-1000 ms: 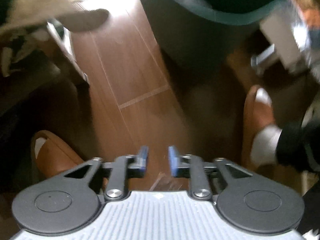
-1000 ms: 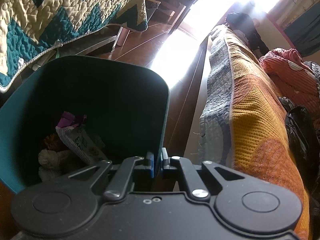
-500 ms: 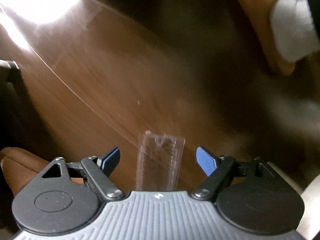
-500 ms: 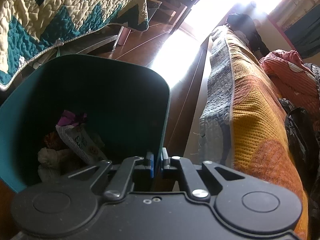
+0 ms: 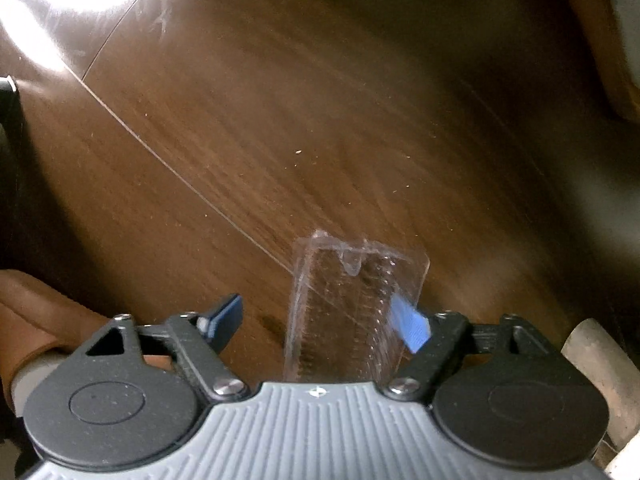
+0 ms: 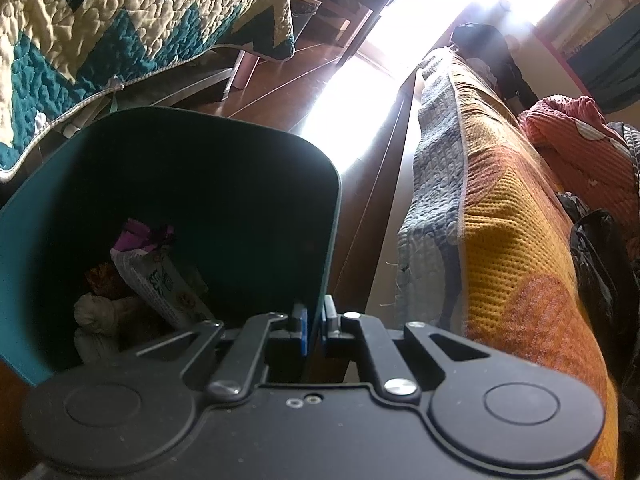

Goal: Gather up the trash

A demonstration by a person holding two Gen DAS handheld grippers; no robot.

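Note:
A clear plastic blister pack [image 5: 348, 308] lies on the dark wooden floor [image 5: 320, 120]. My left gripper [image 5: 318, 318] points almost straight down over it, its jaws closing with the pack between them. The right blue pad [image 5: 412, 326] is at the pack's edge; the left pad [image 5: 224, 320] is still apart from it. In the right wrist view my right gripper [image 6: 316, 328] is shut on the near wall of the teal bin [image 6: 200, 168]. Inside the bin lie a white wrapper [image 6: 160, 280] and crumpled tissue [image 6: 96, 312].
A person's brown shoe [image 5: 36, 312] is at the left of the floor view and another [image 5: 592, 20] at the top right. A bed with a teal zigzag quilt [image 6: 120, 20] stands left of the bin, and a bed with an orange blanket [image 6: 500, 220] stands to its right.
My left gripper has dropped close to the floor and tipped down. Its jaws spread wide, then narrowed a little around the clear pack. The right gripper and the bin have not moved.

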